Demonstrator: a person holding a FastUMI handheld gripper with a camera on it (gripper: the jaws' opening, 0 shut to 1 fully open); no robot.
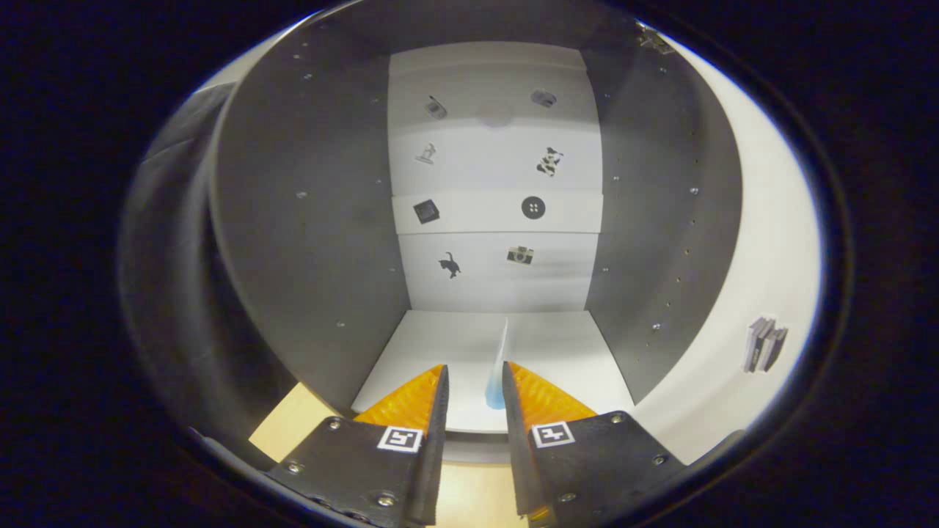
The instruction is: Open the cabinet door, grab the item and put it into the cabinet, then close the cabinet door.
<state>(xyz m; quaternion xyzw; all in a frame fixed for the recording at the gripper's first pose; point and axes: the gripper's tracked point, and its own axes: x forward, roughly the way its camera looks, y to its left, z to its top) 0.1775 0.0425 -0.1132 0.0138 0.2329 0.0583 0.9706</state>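
The cabinet is open in front of me, with grey side walls, a white floor and a white back panel carrying small picture stickers. A thin pale-blue item lies on the cabinet floor, its near end beside the inner face of my right finger and its narrow end pointing toward the back. My gripper sits at the cabinet's front edge, open, with a gap between the left finger and the item. Only the right finger is close to the item; whether it touches is unclear.
A white shelf crosses the back at mid height. Right of the opening stands a white panel with a book sticker, seemingly the swung-out door. A light wooden tabletop lies under the cabinet's front left corner. Dark cloth hangs to the left.
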